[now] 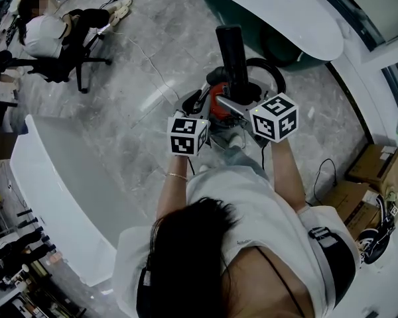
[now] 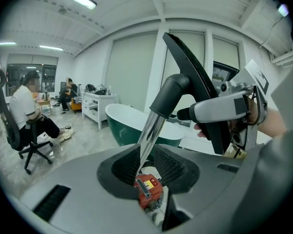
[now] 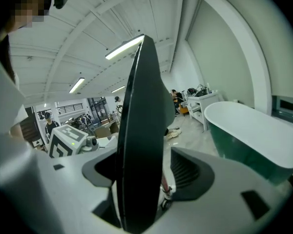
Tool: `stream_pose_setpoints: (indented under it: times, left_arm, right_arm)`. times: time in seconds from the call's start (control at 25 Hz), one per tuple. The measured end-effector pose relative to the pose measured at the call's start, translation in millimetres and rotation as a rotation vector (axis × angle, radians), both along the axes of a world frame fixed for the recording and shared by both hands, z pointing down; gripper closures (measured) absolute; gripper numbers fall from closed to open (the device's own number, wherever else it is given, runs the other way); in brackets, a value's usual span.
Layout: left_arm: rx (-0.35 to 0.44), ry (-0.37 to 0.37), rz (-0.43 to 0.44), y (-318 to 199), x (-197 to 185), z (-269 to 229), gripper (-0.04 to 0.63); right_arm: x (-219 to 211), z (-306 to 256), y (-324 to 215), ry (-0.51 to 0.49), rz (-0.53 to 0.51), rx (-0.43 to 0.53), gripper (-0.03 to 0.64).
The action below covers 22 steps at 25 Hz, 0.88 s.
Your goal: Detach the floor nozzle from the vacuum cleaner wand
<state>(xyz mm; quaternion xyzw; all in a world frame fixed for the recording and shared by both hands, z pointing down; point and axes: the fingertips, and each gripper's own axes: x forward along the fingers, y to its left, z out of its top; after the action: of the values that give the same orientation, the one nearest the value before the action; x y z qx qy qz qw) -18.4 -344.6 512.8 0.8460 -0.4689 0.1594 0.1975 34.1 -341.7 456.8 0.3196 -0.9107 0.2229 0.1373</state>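
Floor nozzle (image 2: 195,82) is raised in the air before you, over the floor and clear of any desk, its neck still seated on the wand (image 2: 149,135). Your left gripper (image 2: 146,165) is clamped on the wand just below that joint. Your right gripper (image 3: 141,179) straddles the nozzle plate, jaws wide, with a gap on one side. Detaching looks not yet done: close, then pull apart.

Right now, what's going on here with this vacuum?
A person holds a gripper in each hand and works on a vacuum cleaner. The left gripper is shut on the silver wand. The right gripper has the black floor nozzle between its jaws, with a gap showing at one jaw. The nozzle is not yet off the wand.
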Motion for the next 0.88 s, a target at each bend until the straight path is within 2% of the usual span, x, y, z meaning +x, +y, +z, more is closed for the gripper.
stream_pose_setpoints:
  times: [0.04,0.12,0.4,0.88]
  left_arm:
    - [-0.003,-0.001,0.000,-0.3,-0.6,0.9,0.525]
    - [-0.007,0.001,-0.001,-0.6,-0.8,1.9,0.521]
    - [-0.016,-0.008,0.004,-1.5,-0.1,7.7,0.507]
    - [-0.028,-0.053,0.074,-18.1,8.0,18.4,0.389]
  right_arm:
    - [-1.4,-0.5,0.2,-0.005,-0.002,-0.004,0.317]
    - [-2.6,-2.9,0.1,-0.024,0.008,-0.003,0.457]
    - [-3.2,-2.4,2.0,-0.030,-0.007,-0.032,0.466]
    - [-4.2,-3.3,3.3,-0.029,-0.031,-0.051,0.468]
